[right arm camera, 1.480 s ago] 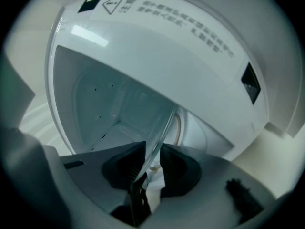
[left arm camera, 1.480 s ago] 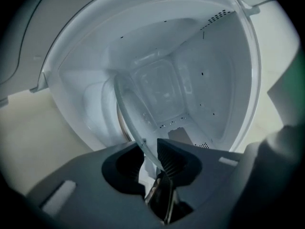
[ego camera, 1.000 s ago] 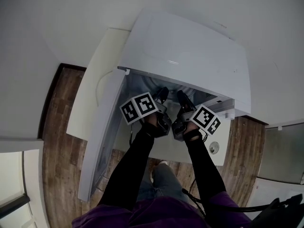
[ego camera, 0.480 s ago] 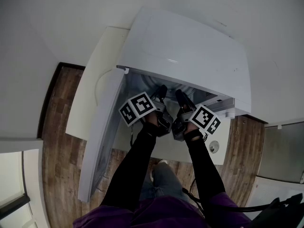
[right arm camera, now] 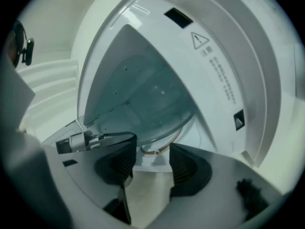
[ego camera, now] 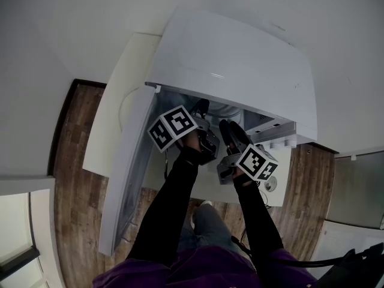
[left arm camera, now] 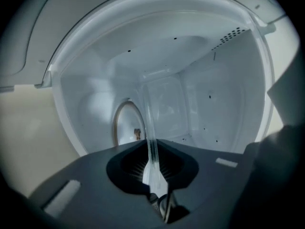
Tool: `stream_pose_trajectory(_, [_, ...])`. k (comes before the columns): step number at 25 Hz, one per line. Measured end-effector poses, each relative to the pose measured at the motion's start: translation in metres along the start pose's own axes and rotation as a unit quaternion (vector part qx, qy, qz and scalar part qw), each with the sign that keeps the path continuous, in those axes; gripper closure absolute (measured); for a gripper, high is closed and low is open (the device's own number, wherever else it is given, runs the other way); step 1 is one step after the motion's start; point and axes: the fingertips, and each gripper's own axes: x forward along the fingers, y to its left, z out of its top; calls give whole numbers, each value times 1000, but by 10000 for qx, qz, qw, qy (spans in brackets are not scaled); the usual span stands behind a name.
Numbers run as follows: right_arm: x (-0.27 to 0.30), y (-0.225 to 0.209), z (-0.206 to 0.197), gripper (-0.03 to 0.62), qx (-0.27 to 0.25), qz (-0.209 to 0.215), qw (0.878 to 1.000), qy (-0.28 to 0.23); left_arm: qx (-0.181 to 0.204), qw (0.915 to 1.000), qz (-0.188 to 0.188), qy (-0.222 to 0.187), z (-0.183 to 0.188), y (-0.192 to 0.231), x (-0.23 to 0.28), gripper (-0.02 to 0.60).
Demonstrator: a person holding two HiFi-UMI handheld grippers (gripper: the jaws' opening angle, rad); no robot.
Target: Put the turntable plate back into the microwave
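The clear glass turntable plate (left arm camera: 151,128) runs edge-on between the pads of my left gripper (left arm camera: 151,162), whose jaws are closing and pinch its rim. In the head view the left gripper (ego camera: 200,108) reaches into the open cavity of the white microwave (ego camera: 240,65). My right gripper (ego camera: 225,128) sits at the cavity mouth, its jaws opening wide with nothing between them. The right gripper view shows the right gripper (right arm camera: 152,159) open just short of the plate (right arm camera: 143,104), which lies inside over the tan roller ring (right arm camera: 164,146).
The microwave door (ego camera: 129,173) hangs open at the left, close beside my left arm. The microwave stands on a pale counter (ego camera: 114,113) above a wooden floor. A small round white object (ego camera: 270,186) lies on the counter near my right wrist.
The right gripper has let go, drawn back a little toward me and rolled, with its jaws now wide. The left gripper has stayed in the cavity on the plate rim.
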Motion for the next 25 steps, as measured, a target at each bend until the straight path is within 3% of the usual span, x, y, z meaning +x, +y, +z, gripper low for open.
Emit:
stream_pose_trajectory(5, [4, 20, -3, 373, -1392, -75, 9894, 408, -45, 9999, 116, 64, -8, 11, 1, 540])
stream_pose_trajectory(7, [8, 18, -3, 421, -1839, -345, 9809, 539, 6, 9998, 185, 55, -9, 13, 4, 538])
stream_pose_trajectory(9, [10, 11, -3, 539, -2133, -639, 9727, 657, 120, 9995, 284, 90, -7, 15, 5, 534])
stream_pose_trajectory(12, [9, 7, -9, 543, -2454, -905, 9611, 884, 185, 9989, 390, 166, -8, 15, 6, 528])
stream_pose_trajectory(14, [8, 4, -17, 543, -2473, -1033, 9578, 1039, 117, 9989, 422, 145, -8, 17, 5, 529])
stream_pose_trajectory(19, [17, 2, -20, 543, -2213, -965, 9648, 1043, 295, 9978, 512, 308, -9, 18, 6, 522])
stream_pose_trajectory(25, [19, 1, -20, 545, -2028, -1025, 9688, 988, 988, 9899, 688, 748, -16, 16, 4, 508])
